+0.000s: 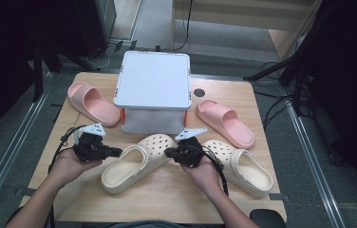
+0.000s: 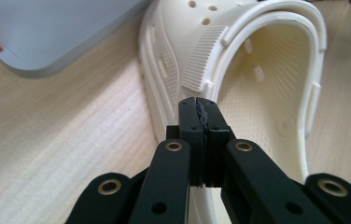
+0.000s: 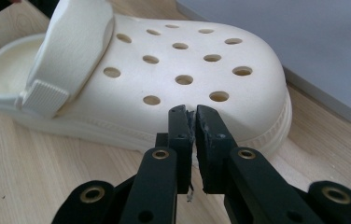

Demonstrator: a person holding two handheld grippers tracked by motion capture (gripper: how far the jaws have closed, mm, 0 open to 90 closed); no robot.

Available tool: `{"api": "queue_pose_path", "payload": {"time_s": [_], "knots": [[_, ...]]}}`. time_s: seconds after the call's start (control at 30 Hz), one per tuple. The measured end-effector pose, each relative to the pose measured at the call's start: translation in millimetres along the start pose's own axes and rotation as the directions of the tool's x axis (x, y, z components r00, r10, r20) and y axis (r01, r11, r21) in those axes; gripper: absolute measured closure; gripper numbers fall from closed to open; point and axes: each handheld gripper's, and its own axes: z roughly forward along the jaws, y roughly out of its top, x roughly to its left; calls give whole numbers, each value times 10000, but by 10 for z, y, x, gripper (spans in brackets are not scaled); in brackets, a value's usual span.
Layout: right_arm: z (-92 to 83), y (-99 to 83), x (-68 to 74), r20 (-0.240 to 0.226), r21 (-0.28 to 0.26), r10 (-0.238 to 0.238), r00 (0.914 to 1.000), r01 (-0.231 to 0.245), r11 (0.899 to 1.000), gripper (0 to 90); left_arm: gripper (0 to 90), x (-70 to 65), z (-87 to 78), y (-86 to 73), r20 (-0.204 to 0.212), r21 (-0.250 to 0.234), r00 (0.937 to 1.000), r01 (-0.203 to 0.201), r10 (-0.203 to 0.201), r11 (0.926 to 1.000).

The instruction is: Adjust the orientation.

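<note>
A cream clog [image 1: 136, 166] lies slantwise at the table's middle front, toe toward the box. My left gripper [image 1: 118, 152] points right at its side, by the strap hinge. In the left gripper view the clog's opening [image 2: 267, 93] lies just beyond my left gripper [image 2: 200, 105], whose jaws are pressed together with nothing between them. My right gripper [image 1: 167, 153] points left at the clog's holed toe. In the right gripper view the toe [image 3: 164, 70] lies close ahead of my right gripper [image 3: 193, 114], whose jaws stand a narrow slit apart and hold nothing.
A second cream clog [image 1: 243, 166] lies at the front right. A white lidded box [image 1: 153, 80] stands at the back middle, with a pink slide [image 1: 93, 102] on its left and another pink slide [image 1: 226, 122] on its right. The person's forearms come in from the bottom.
</note>
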Motion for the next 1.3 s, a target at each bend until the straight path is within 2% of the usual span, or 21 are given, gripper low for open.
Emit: {"api": "queue_pose_path", "payload": {"time_s": [0.2, 0.47, 0.73, 1.0, 1.13, 1.2, 1.3], "knots": [[60, 56, -27, 100, -106, -52, 9999, 53, 9999, 835, 896, -101, -17, -42, -157, 98, 9998, -155, 157, 9998], [136, 128, -32, 253, -166, -182, 9995, 186, 9997, 831, 895, -209, -30, -104, -330, 6, 9994, 108, -108, 9999], [192, 187, -44, 228, -147, -132, 9997, 135, 9998, 834, 896, -286, -27, -134, -171, 52, 9996, 235, -234, 9997], [240, 226, -58, 290, -228, -362, 9989, 368, 9991, 847, 895, -423, 26, -129, 99, 247, 9999, -77, 75, 9997], [264, 247, -71, 403, -304, -281, 9988, 294, 9991, 849, 894, -498, 65, -113, 206, 320, 9996, -223, 216, 9992], [277, 258, -75, 459, -341, -217, 9987, 233, 9991, 848, 894, -565, 91, -97, 51, 354, 9992, -395, 393, 9986], [299, 273, -92, 514, -436, -166, 9985, 188, 9989, 845, 894, -583, 126, -87, 265, 371, 9991, -354, 344, 9987]]}}
